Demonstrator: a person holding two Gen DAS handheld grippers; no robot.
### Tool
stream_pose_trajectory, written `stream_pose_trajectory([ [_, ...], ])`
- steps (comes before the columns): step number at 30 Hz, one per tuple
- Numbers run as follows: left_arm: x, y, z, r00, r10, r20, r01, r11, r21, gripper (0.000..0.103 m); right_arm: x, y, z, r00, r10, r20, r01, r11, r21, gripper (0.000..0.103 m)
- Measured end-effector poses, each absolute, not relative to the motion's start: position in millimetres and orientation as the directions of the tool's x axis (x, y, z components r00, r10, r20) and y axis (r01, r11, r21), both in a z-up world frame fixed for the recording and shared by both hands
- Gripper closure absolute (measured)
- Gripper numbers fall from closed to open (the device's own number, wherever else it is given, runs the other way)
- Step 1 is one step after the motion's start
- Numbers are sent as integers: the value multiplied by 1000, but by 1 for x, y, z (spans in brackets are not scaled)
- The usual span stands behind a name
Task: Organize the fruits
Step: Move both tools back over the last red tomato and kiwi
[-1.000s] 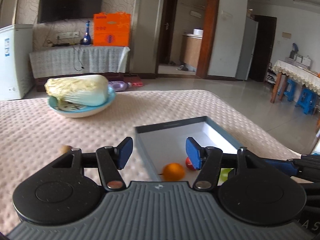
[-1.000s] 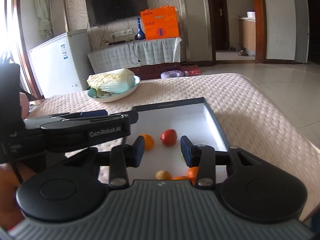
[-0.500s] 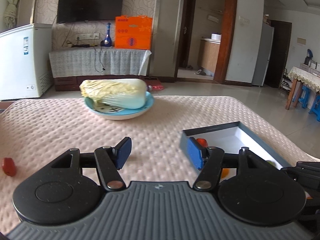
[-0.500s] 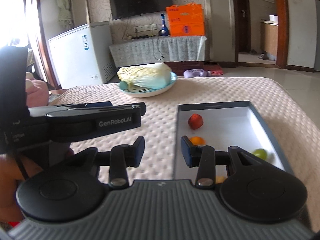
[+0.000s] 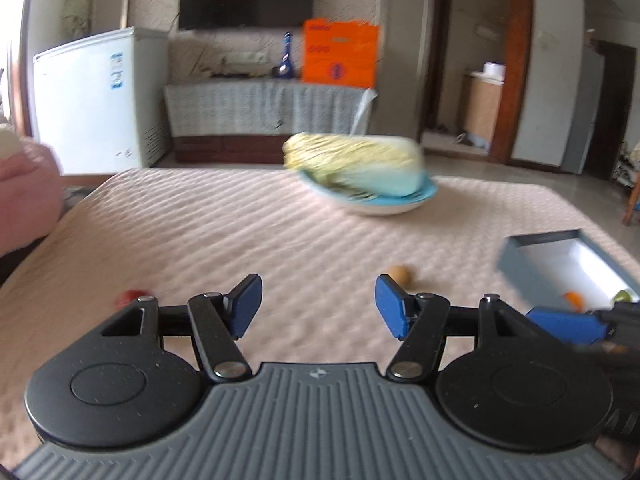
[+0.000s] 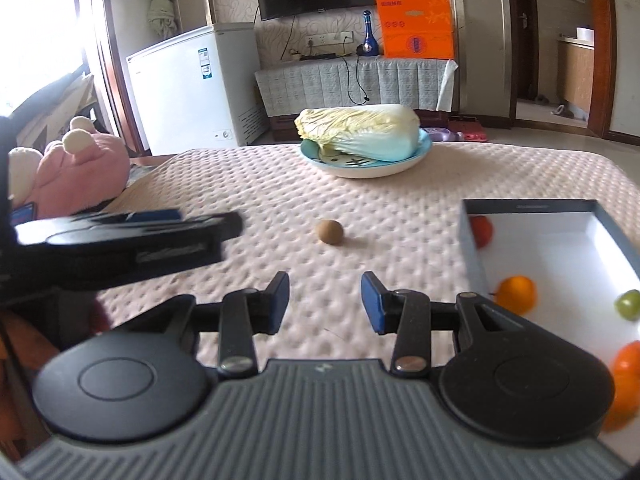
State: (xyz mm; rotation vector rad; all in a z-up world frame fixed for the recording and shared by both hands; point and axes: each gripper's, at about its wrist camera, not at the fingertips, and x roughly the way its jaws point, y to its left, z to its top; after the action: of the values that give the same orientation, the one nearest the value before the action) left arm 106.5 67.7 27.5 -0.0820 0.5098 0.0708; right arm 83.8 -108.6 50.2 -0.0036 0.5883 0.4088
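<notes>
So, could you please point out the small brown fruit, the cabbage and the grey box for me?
brown fruit (image 6: 329,232): right wrist view, centre of its rounded front.
cabbage (image 6: 360,131): right wrist view, middle of its leafy side.
grey box (image 6: 466,232): right wrist view, its near-left outer wall.

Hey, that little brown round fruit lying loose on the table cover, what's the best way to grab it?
Grip the brown fruit across its middle, coming down from above and the near side with the open right gripper. It is small and round, with bare table cover all around it, so the fingers fit either side.
</notes>
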Motion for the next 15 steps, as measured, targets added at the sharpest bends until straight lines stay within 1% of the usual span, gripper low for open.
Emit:
stream_pose_trajectory([
  [2,103,87,24,870,76,-487,-120,991,-59,35,90,-100,46,754,371,-542,-371,921,115,61],
  [4,102,106,18,855,93,-510,-149,986,-69,35,96,-93,41,749,373,-548,-370,921,122,61],
  [7,102,134,12,845,125,-519,-196,977,-84,35,106,-82,34,750,364,-552,-362,925,117,61],
  [11,103,159,4,831,130,-541,-229,966,-120,35,122,-72,28,769,340,-541,-342,934,100,61],
  [15,104,171,-4,818,133,-559,-236,965,-117,35,144,-67,17,762,311,-568,-311,945,102,61],
])
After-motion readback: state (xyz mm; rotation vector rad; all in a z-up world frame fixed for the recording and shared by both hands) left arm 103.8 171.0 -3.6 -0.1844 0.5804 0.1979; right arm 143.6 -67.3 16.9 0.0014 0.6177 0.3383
